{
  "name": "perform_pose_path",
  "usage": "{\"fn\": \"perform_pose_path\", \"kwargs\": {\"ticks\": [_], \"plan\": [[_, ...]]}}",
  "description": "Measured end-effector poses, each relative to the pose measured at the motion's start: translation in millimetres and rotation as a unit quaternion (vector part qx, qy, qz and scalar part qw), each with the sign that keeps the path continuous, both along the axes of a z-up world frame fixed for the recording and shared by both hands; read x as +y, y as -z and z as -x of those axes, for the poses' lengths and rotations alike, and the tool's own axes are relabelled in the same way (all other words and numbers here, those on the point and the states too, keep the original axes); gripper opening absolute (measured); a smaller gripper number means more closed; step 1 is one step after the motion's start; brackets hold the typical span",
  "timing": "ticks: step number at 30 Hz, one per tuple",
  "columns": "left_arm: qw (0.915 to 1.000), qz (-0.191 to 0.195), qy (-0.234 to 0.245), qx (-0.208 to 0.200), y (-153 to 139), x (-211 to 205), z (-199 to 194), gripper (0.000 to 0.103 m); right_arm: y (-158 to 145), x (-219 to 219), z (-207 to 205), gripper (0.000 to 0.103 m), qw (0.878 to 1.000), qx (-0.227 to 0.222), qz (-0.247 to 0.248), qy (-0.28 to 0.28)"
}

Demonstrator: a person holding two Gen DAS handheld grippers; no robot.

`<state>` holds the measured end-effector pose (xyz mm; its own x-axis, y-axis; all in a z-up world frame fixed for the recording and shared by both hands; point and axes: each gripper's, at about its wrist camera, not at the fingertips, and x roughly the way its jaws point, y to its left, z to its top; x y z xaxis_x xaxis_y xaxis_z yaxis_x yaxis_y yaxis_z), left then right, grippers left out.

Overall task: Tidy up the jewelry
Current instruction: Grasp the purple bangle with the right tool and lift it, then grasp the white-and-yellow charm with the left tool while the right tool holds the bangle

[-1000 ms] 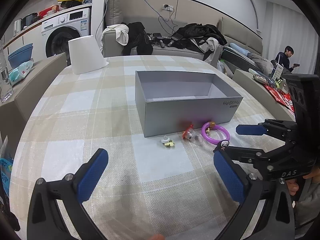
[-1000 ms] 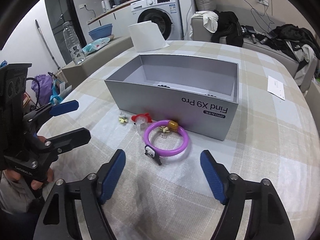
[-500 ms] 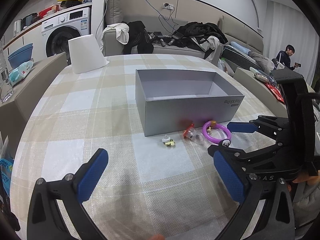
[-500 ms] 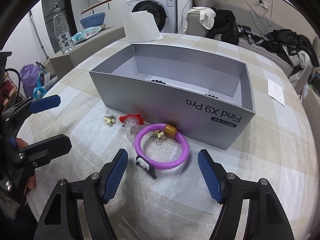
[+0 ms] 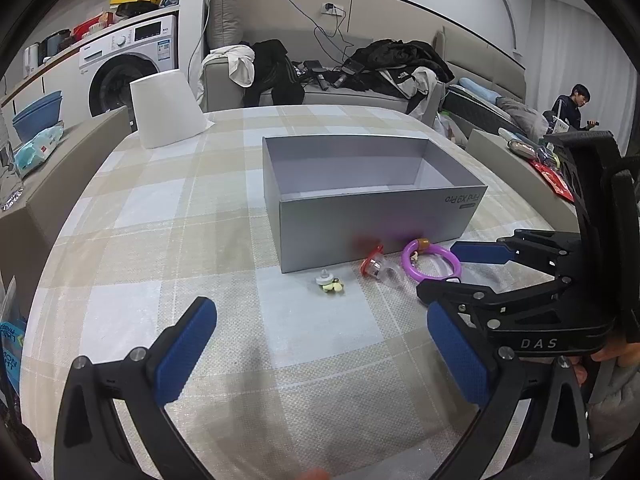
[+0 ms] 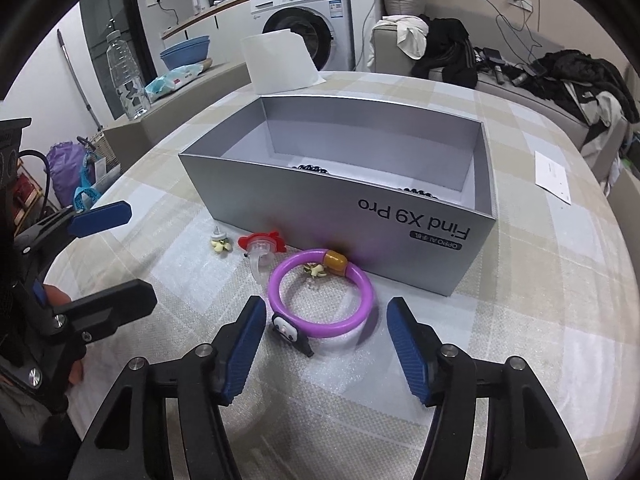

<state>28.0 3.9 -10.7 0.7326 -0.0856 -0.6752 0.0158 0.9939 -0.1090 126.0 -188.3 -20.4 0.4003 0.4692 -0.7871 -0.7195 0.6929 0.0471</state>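
A purple bangle (image 6: 276,292) with an amber bead lies on the checked tablecloth, just in front of the grey open box (image 6: 360,216). My right gripper (image 6: 326,316) hangs low over it. Its jaws are closing with the bangle's near half between them, and the blue pads (image 6: 248,344) are clear of it. A small black-and-white clip (image 6: 286,326) sits at the bangle's near left edge. A red-capped clear piece (image 6: 260,244) and a small yellow charm (image 6: 220,242) lie to the left. Dark beads (image 6: 312,168) rest inside the box. My left gripper (image 5: 320,312) is open and holds nothing.
A white cone-shaped shade (image 5: 166,114) stands at the table's far left. A paper slip (image 6: 554,176) lies right of the box. A water bottle (image 6: 126,76) stands on the side ledge. A sofa with clothes (image 5: 392,64) is behind, and a person (image 5: 572,104) sits far right.
My right gripper has come forward and lower onto the bangle, and its jaws have narrowed around it. The left gripper and the jewelry have not moved.
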Motion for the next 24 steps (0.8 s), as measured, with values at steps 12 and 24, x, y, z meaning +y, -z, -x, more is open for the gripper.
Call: {"fn": "perform_pose_path", "kwargs": {"ticks": [12,24], "plan": [[1.0,0.0,-0.001,-0.001,0,0,1,0.102,-8,-17,7,0.051,0.999,0.001,-0.032,-0.006],[0.9999,0.008,0.007,0.004,1,-6,0,0.102,-30,-52,25,0.051,0.994,-0.016,-0.104,0.001]]}}
